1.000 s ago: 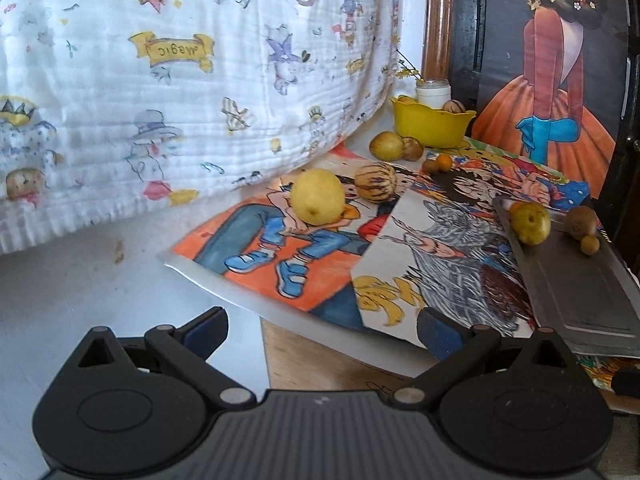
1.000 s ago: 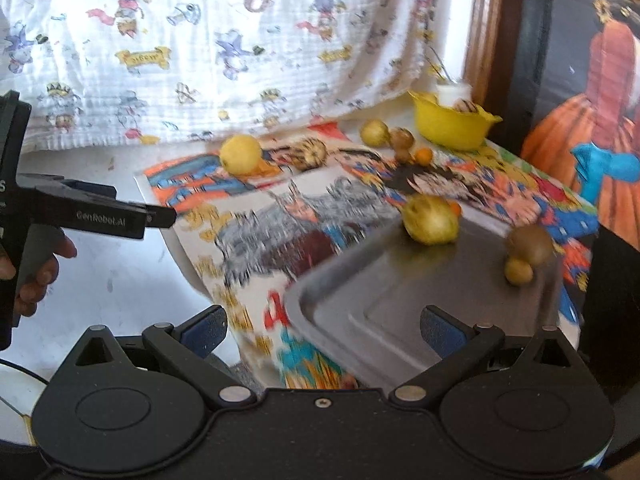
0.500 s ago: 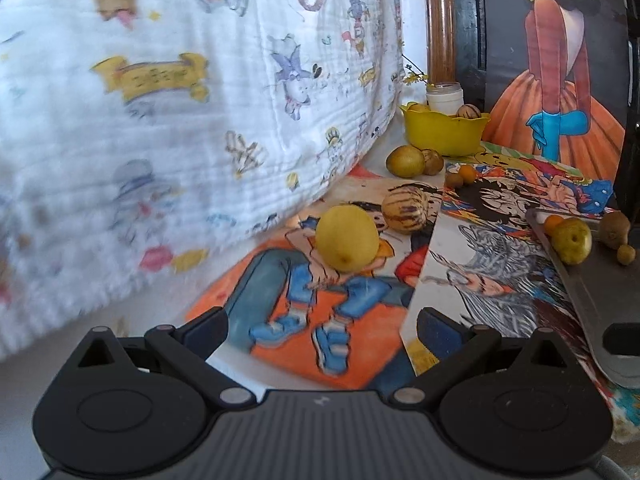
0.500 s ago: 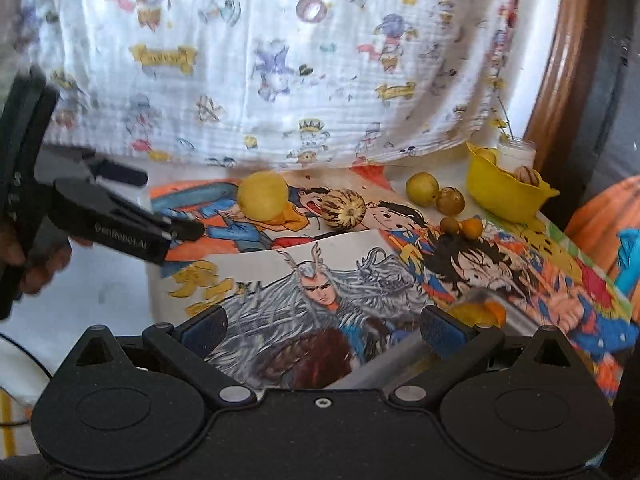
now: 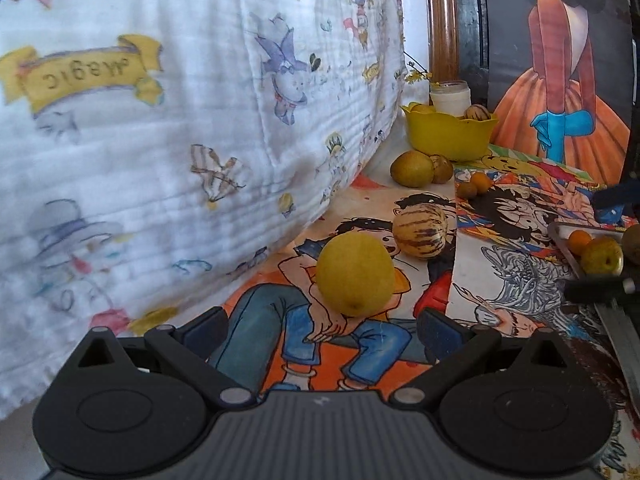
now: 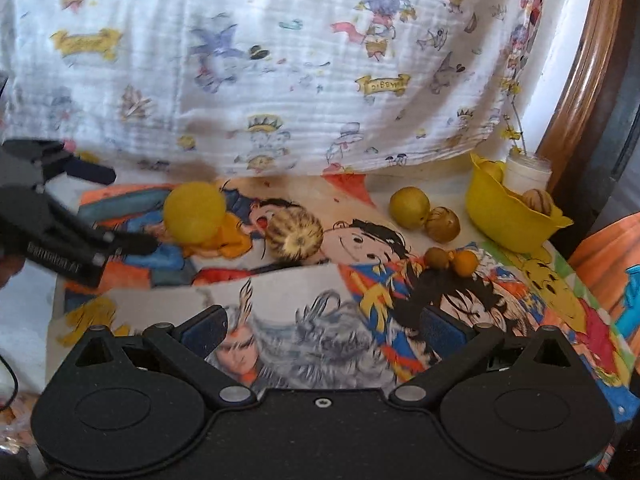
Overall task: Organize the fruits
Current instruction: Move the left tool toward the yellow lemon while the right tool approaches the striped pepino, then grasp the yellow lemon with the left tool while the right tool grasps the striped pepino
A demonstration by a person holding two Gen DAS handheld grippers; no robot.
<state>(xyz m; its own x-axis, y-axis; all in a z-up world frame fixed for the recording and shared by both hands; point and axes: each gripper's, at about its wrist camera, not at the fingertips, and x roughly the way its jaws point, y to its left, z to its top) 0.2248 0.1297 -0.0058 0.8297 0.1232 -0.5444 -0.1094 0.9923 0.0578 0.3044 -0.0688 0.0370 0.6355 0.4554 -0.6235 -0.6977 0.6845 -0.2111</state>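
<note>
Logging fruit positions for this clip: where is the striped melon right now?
The striped melon lies on the cartoon mat, mid-frame in both views, just right of the big yellow fruit.

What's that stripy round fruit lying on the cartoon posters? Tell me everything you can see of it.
The striped fruit is round and slightly flattened, pale cream-yellow with dark purplish-brown streaks running toward a brownish centre that shows in the right wrist view. Its skin looks smooth and whole. It lies loose on the cartoon poster, just behind and to the right of the large yellow fruit; whether the two touch is unclear. Neither pair of jaws holds it.
</note>
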